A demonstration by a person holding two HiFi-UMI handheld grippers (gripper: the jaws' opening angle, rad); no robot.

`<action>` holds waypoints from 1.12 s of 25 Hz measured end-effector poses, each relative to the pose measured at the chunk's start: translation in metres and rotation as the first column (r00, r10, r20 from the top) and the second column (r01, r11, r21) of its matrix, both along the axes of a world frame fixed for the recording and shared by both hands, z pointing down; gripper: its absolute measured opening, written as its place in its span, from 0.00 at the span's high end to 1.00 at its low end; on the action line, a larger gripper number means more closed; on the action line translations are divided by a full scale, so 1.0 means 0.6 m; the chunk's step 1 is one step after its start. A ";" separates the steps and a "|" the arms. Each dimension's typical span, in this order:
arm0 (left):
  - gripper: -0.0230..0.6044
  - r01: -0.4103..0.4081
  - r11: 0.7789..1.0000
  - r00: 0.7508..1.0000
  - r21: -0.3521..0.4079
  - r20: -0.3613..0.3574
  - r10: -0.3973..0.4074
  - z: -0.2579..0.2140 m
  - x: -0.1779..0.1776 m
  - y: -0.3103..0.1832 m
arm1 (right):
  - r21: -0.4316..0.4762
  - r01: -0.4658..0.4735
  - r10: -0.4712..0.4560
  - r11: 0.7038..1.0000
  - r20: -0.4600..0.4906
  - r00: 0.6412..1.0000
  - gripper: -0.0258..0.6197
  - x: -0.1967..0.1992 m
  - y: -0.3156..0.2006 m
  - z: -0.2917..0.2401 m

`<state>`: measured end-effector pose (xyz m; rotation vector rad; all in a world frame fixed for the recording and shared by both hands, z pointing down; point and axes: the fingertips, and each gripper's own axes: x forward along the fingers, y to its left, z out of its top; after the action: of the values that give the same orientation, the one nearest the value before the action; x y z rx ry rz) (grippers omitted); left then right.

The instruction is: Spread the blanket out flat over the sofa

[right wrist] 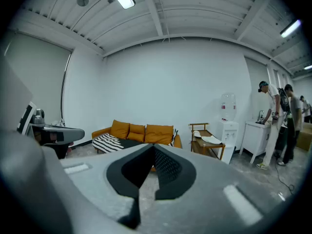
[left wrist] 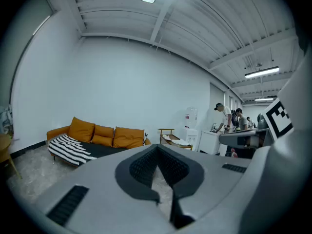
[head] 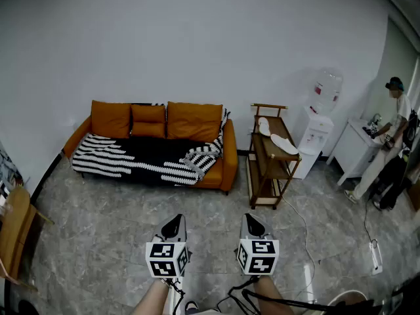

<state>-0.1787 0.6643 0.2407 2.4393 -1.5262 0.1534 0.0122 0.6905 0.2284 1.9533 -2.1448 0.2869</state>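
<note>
An orange sofa (head: 197, 120) stands against the far white wall, well away from me across the stone floor. A black-and-white striped blanket (head: 141, 159) lies over its seat, bunched up toward the right armrest and draped a little over the back there. My left gripper (head: 174, 223) and right gripper (head: 251, 220) hang side by side low in the head view, both shut and holding nothing. The left gripper view shows the sofa (left wrist: 107, 136) with the blanket (left wrist: 73, 147) beyond the shut left gripper (left wrist: 157, 150). The right gripper view shows the sofa (right wrist: 141, 132) and blanket (right wrist: 109, 141) past the shut right gripper (right wrist: 148, 150).
A wooden trolley (head: 272, 153) holding white items stands right of the sofa, then a water dispenser (head: 316, 133) and a white cabinet (head: 351, 146). A person (head: 394, 130) stands at the far right. A wooden chair (head: 13, 231) sits at the left edge. Cables (head: 305, 241) trail over the floor.
</note>
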 end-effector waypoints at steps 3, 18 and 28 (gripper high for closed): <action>0.96 0.002 1.000 1.000 -0.004 0.001 -0.002 -0.006 -0.009 -0.010 | -0.003 -0.002 0.002 1.000 -0.002 1.000 0.95 -0.007 -0.009 -0.006; 0.96 -0.037 0.999 0.999 -0.014 0.014 0.037 0.002 -0.054 -0.038 | -0.035 -0.088 0.090 0.995 0.042 0.995 0.95 -0.017 -0.011 0.012; 0.96 -0.041 0.998 0.999 -0.037 0.022 0.042 0.026 -0.061 -0.072 | -0.073 -0.113 0.117 0.991 0.059 0.991 0.95 -0.011 -0.029 0.041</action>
<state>-0.2155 0.6213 0.2560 2.4497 -1.4700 0.2161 0.0059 0.6728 0.2530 2.0582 -2.0335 0.4430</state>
